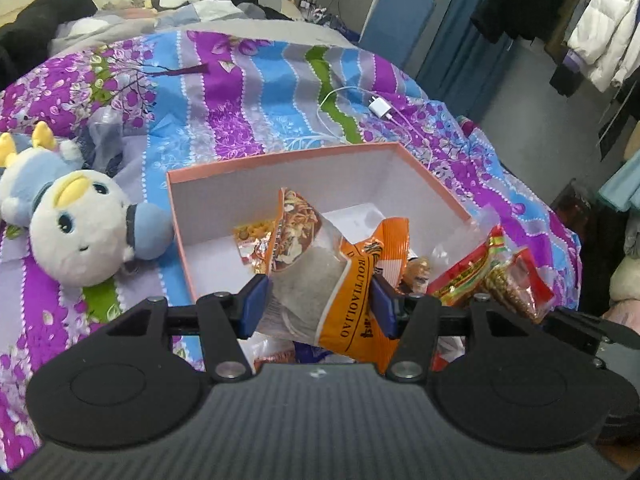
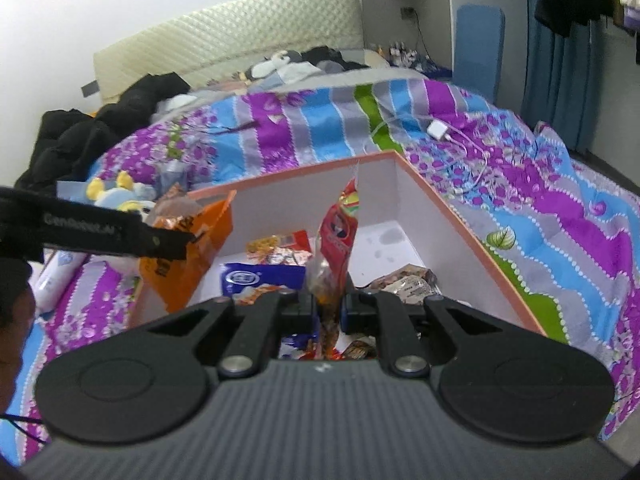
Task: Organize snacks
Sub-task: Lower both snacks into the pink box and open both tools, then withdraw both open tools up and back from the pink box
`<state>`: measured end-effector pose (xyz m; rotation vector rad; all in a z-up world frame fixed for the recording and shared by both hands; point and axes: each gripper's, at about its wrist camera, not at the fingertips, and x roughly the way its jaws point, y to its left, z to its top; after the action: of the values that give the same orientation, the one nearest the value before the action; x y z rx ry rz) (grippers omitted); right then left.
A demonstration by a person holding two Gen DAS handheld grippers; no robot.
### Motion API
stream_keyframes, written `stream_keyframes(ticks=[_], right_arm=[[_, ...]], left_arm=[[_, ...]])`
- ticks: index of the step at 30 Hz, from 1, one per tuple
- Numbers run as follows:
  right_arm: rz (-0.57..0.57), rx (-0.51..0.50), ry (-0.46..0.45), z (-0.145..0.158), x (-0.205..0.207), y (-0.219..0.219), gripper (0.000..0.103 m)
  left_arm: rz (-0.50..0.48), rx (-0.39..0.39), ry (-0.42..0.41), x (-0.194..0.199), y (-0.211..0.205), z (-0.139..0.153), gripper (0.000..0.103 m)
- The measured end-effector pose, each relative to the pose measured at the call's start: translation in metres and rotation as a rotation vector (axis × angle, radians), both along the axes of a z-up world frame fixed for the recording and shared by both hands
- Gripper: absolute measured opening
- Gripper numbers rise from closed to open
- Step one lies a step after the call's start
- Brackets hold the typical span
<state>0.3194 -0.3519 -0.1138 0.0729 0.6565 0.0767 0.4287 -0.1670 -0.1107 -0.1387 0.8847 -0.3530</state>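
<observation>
A pink-rimmed white box (image 1: 208,208) sits on the bed, also in the right wrist view (image 2: 460,216). My left gripper (image 1: 318,300) is shut on an orange snack bag (image 1: 352,280), held above the box's near edge. My right gripper (image 2: 330,308) is shut on a red snack packet (image 2: 338,236), held upright over the box. The red packet shows at the right in the left wrist view (image 1: 492,276). The orange bag shows at the left in the right wrist view (image 2: 188,256). Inside the box lie a blue packet (image 2: 256,278), a yellow packet (image 1: 250,240) and other snacks.
A blue and white plush toy (image 1: 76,220) lies left of the box. A white charger with its cable (image 1: 380,108) lies on the quilt beyond the box. Black clothes (image 2: 100,128) are piled at the bed's far left. Hanging clothes (image 1: 600,32) are at the right.
</observation>
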Motion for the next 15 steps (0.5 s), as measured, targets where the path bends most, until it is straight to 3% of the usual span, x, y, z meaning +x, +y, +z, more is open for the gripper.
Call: stream_keyframes(ticks=[7, 9, 10, 11, 15], right_arm=[[-0.019, 0.001, 0.036, -0.015, 0.019, -0.004, 0.015], [-0.033, -0.004, 0.046, -0.016, 0.020, -0.004, 0.028], [-0.042, -0.007, 0.046, -0.015, 0.020, -0.004, 0.050], [-0.052, -0.009, 0.037, -0.014, 0.017, -0.005, 0.065], [-0.058, -0.006, 0.005, -0.003, 0.005, -0.005, 0.066]], left_arm=[[0.015, -0.007, 0.031, 0.015, 0.003, -0.014, 0.064], [0.005, 0.025, 0.020, 0.012, 0.001, -0.013, 0.073], [0.004, 0.036, 0.009, 0.010, 0.001, -0.011, 0.077], [0.007, 0.035, 0.000, 0.006, 0.003, -0.007, 0.077], [0.011, 0.028, -0.027, -0.008, 0.008, 0.011, 0.077]])
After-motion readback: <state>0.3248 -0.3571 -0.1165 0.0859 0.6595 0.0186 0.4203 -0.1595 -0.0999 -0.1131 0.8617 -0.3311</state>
